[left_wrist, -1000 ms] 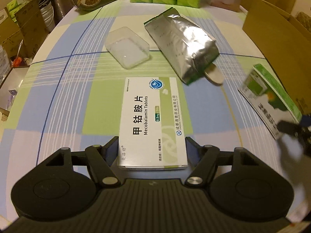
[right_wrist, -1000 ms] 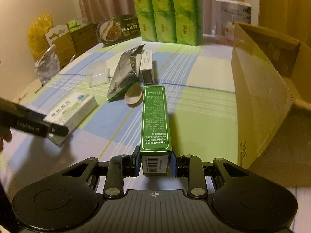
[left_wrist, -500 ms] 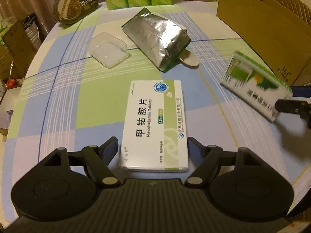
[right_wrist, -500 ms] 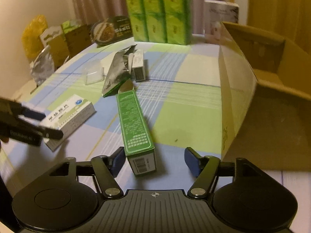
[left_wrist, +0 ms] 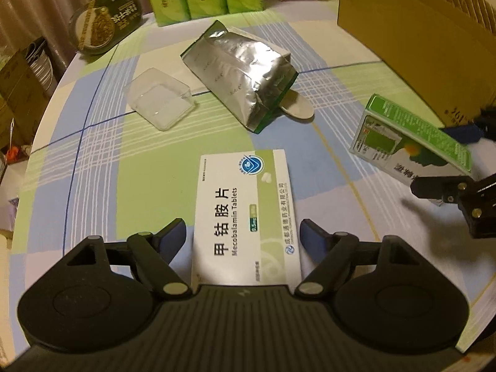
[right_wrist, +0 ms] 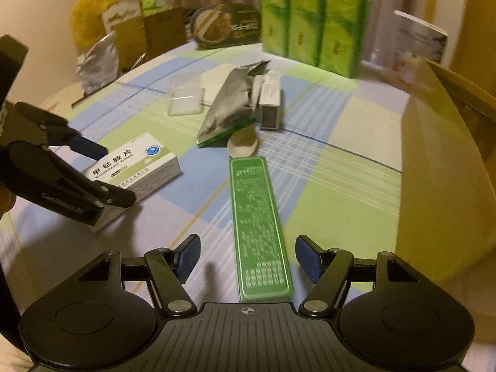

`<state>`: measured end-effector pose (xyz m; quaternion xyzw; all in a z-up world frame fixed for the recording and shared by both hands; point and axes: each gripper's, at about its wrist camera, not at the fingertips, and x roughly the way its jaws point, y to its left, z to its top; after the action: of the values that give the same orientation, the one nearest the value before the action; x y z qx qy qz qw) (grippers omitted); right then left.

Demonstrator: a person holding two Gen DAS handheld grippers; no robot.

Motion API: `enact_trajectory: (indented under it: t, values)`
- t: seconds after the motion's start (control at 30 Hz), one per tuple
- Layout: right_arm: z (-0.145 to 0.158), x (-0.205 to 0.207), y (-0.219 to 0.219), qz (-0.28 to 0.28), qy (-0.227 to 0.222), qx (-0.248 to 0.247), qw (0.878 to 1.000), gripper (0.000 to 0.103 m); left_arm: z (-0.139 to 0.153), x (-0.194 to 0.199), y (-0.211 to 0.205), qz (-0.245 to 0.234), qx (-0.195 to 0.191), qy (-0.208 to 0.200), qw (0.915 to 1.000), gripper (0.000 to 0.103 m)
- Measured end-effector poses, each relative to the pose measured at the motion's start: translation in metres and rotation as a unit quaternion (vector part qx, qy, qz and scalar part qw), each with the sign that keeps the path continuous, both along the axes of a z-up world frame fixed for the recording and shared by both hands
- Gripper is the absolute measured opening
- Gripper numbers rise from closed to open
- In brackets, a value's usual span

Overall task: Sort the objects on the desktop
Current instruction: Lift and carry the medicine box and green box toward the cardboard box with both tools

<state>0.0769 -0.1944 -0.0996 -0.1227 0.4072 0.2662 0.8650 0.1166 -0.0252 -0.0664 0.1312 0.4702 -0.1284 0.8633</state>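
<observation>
My right gripper (right_wrist: 246, 259) has released the long green carton (right_wrist: 260, 226); my left gripper (left_wrist: 245, 237) also gapes around the white tablet box (left_wrist: 246, 214), both placed.

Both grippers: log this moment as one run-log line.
left gripper: open, astride white tablet box | right gripper: open, astride green box | both boxes on table

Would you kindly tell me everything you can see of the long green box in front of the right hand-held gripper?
The green box is a long, narrow cardboard carton with fine pale print on its top and a white side panel. It lies on the checked tablecloth, lengthwise between the open pads of the right hand-held gripper, which do not press it.
</observation>
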Motion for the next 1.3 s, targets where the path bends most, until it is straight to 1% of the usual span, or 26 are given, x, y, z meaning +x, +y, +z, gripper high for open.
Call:
enact_trajectory:
  t: [0.03, 0.07, 0.23, 0.3, 0.37, 0.5, 0.53, 0.57, 0.63, 0.77, 1.03, 1.3]
  values:
    - [0.000, 0.002, 0.002, 0.006, 0.001, -0.004, 1.000, 0.066, -0.002, 0.003, -0.001, -0.002, 0.001, 0.003, 1.0000, 0.070]
    - [0.000, 0.003, 0.004, 0.011, 0.001, -0.007, 1.000, 0.066, -0.003, 0.005, -0.001, -0.002, 0.001, 0.007, 1.0000, 0.069]
    - [0.000, 0.009, 0.009, 0.022, 0.004, -0.018, 1.000, 0.065, -0.002, 0.003, -0.003, -0.011, -0.001, 0.005, 0.9999, 0.067]
    - [0.000, 0.011, 0.011, 0.024, 0.005, -0.020, 0.999, 0.061, 0.001, -0.003, -0.003, -0.013, -0.008, 0.002, 0.9999, 0.067]
    - [0.000, 0.013, 0.012, 0.026, 0.005, -0.022, 0.999, 0.055, 0.004, -0.010, -0.001, -0.013, -0.014, -0.002, 0.9998, 0.067]
    - [-0.003, 0.018, 0.018, 0.031, 0.008, -0.038, 0.999, 0.048, 0.008, -0.021, 0.000, -0.007, -0.024, -0.003, 0.9997, 0.067]
    - [-0.005, 0.020, 0.020, 0.031, 0.011, -0.047, 0.998, 0.042, 0.008, -0.022, 0.000, -0.006, -0.025, -0.002, 0.9997, 0.067]
    - [-0.007, 0.020, 0.020, 0.031, 0.012, -0.054, 0.998, 0.028, 0.008, -0.024, 0.000, -0.006, -0.026, -0.002, 0.9996, 0.067]
    - [-0.007, 0.020, 0.020, 0.029, 0.013, -0.062, 0.998, 0.028, 0.008, -0.026, 0.000, -0.005, -0.028, -0.001, 0.9996, 0.067]
    - [-0.001, 0.010, 0.016, 0.019, 0.001, -0.059, 0.998, 0.028, 0.012, -0.031, -0.001, -0.004, -0.035, -0.005, 0.9994, 0.067]
    - [0.027, -0.018, 0.003, -0.017, -0.018, -0.022, 0.999, 0.028, 0.023, -0.042, -0.005, -0.009, -0.047, -0.015, 0.9988, 0.067]
    - [0.056, -0.039, -0.014, -0.043, -0.042, -0.005, 0.998, 0.028, 0.045, -0.053, -0.019, -0.025, -0.055, -0.038, 0.9975, 0.067]
